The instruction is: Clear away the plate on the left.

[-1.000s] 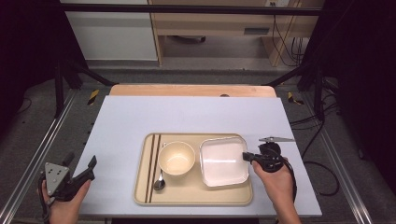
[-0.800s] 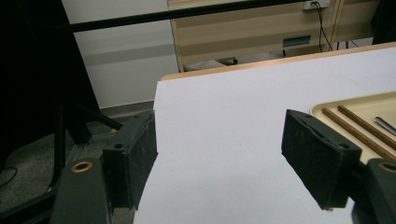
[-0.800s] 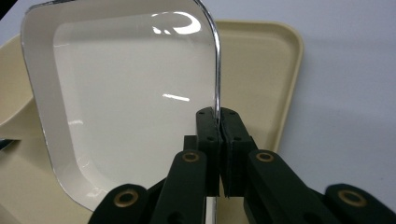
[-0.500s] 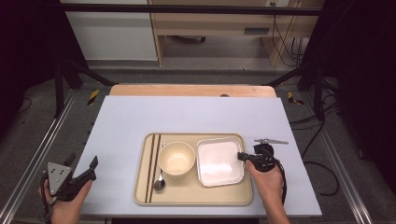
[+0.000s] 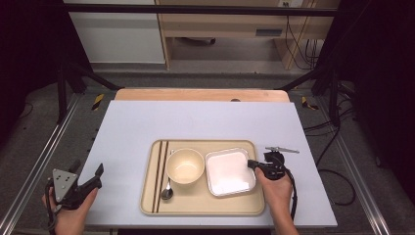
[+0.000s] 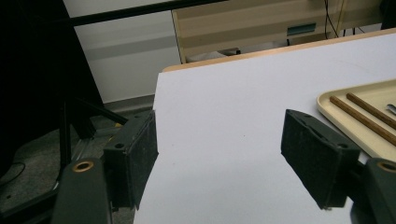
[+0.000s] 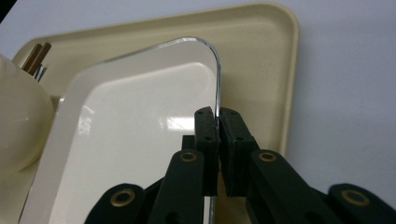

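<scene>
A beige tray (image 5: 202, 208) lies on the white table near its front edge. It holds a cream bowl (image 5: 184, 165), a spoon (image 5: 167, 192), two brown chopsticks (image 5: 159, 175) along its left side and a white square plate (image 5: 229, 172) on its right. My right gripper (image 5: 251, 164) is shut on the plate's right rim (image 7: 216, 100), the jaws pinching the thin edge. At the table's front left corner my left gripper (image 5: 96, 175) is open, its pads (image 6: 138, 158) wide apart over bare table.
The white table top (image 5: 205, 122) stretches beyond the tray to a wooden strip (image 5: 200, 94) at the back. Black frame legs and cables stand on the floor to both sides. The tray corner with the chopsticks (image 6: 362, 114) lies right of the left gripper.
The plate was tilted up on its right side a second ago and now lies lower and flatter on the tray. The right gripper has dropped slightly with it. The left gripper has barely moved.
</scene>
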`<state>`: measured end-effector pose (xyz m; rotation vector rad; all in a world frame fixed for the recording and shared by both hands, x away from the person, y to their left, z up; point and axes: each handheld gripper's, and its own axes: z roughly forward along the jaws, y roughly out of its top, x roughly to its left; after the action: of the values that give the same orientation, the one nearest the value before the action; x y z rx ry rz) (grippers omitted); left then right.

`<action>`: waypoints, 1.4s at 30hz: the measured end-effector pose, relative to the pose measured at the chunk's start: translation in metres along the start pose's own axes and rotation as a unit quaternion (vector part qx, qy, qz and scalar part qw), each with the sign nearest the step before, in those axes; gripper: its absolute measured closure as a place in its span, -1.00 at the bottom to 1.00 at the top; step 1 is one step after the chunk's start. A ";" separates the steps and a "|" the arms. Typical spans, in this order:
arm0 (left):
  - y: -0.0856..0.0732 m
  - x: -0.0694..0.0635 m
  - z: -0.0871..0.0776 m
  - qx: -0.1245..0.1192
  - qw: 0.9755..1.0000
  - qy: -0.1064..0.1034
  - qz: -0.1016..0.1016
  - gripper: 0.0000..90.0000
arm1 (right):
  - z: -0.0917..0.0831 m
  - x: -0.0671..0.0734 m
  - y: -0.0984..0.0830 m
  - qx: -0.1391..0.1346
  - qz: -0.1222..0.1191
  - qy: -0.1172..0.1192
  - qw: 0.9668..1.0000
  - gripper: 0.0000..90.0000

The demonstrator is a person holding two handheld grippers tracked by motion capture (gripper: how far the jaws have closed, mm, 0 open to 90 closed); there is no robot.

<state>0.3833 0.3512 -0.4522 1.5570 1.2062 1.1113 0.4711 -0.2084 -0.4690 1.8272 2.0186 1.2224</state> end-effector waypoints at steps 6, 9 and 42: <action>0.000 -0.002 0.001 0.001 1.000 0.000 0.007 -0.40 | -0.004 0.002 -0.002 -0.022 -0.027 -0.005 0.999 0.70; 0.000 -0.003 0.001 0.001 1.000 -0.003 0.009 -0.40 | -0.009 0.004 -0.002 -0.044 -0.055 -0.009 0.997 0.61; 0.017 -0.053 0.018 -0.065 0.985 -0.159 0.005 -0.82 | -0.053 -0.008 -0.016 -0.256 -0.267 -0.037 0.928 -0.72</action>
<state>0.3974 0.2945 -0.4481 1.5695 0.8957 0.8876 0.4290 -0.2383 -0.4484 0.9824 1.7533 1.3090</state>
